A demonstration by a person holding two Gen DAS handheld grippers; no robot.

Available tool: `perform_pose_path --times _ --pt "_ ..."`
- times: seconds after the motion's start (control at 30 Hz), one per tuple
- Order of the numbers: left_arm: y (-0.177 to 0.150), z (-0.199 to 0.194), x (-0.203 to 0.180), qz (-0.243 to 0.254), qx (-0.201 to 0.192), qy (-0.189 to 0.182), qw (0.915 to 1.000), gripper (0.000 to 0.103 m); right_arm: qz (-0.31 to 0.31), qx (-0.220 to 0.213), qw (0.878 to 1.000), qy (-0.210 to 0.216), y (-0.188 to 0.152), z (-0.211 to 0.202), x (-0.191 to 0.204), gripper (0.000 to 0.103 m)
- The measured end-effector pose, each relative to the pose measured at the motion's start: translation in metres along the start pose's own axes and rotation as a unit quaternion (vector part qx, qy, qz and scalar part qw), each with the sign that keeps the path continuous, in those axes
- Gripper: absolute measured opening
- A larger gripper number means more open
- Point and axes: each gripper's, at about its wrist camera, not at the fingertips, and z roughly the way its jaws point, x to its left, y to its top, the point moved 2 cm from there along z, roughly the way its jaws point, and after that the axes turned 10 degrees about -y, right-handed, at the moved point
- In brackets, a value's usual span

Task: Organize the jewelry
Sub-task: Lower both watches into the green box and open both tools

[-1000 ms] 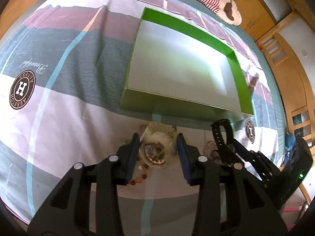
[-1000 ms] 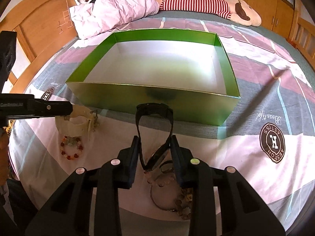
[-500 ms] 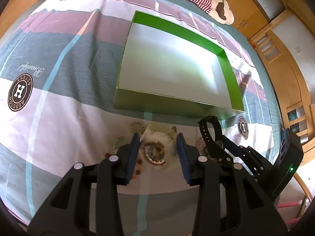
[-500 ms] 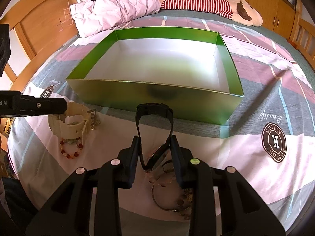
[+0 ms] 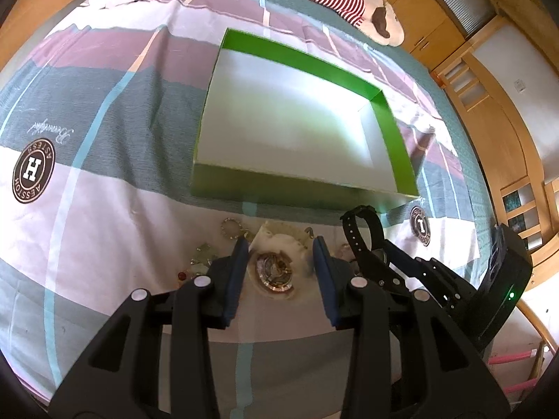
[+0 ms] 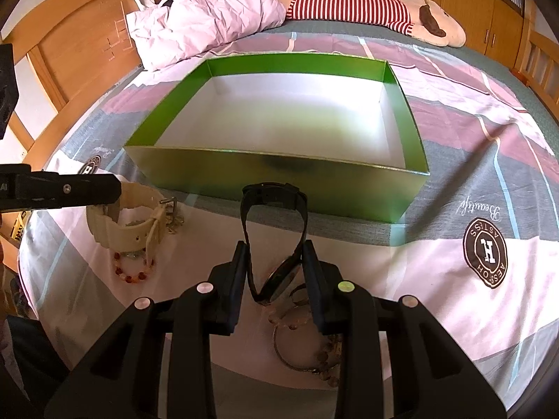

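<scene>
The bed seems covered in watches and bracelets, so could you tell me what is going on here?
A person is sorting jewelry on the bedspread with a handheld gripper in each hand. The right gripper has its jaws closed on the black watch, and the left gripper grips the cream watch. Both are just in front of the green box, which looks empty. A red bead bracelet and other bracelets lie on the bedspread.

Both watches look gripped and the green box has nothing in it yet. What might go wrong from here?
The right tongs pinch the black watch low, so its tall strap loop may catch the green cardboard box wall. The left tongs hold the cream watch above the red bead bracelet, which might snag.
</scene>
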Motion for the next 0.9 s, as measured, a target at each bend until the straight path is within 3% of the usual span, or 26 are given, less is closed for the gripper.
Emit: perform_pose_path --times 0.27,0.37,0.47,0.53,0.6,0.77,0.8,0.83,0.9 --pt "0.037 -0.028 -0.03 0.036 -0.05 -0.016 0.998 0.038 0.015 -0.066 0.998 0.013 0.04 -0.037 -0.007 0.032" --pt "0.061 -0.024 -0.027 0.03 -0.068 -0.012 0.9972 0.038 0.035 -0.081 0.996 0.011 0.062 -0.03 -0.021 0.032" --pt "0.078 -0.014 -0.02 0.032 -0.092 0.0 0.9952 0.038 0.047 -0.069 0.996 0.002 0.079 -0.004 -0.029 0.033" --pt "0.086 -0.003 -0.013 0.022 -0.098 0.003 0.9949 0.038 0.049 -0.06 0.997 -0.001 0.082 0.013 -0.031 0.039" --pt "0.093 0.01 -0.002 0.012 -0.107 -0.003 0.9942 0.039 0.061 -0.056 0.997 -0.012 0.079 0.024 -0.034 0.055" --pt "0.094 0.015 0.006 0.012 -0.101 0.014 0.9947 0.052 0.067 -0.051 0.996 0.007 0.07 0.0 -0.035 0.064" --pt "0.092 0.012 0.005 0.013 -0.097 0.017 0.9951 0.059 0.066 -0.046 0.997 0.01 0.066 -0.009 -0.037 0.065" --pt "0.088 0.006 0.004 0.011 -0.088 0.016 0.9959 0.066 0.062 -0.039 0.997 0.014 0.061 -0.017 -0.038 0.065" --pt "0.074 -0.004 0.006 0.005 -0.065 0.009 0.9978 0.069 0.048 -0.022 0.999 0.014 0.048 -0.027 -0.041 0.065"
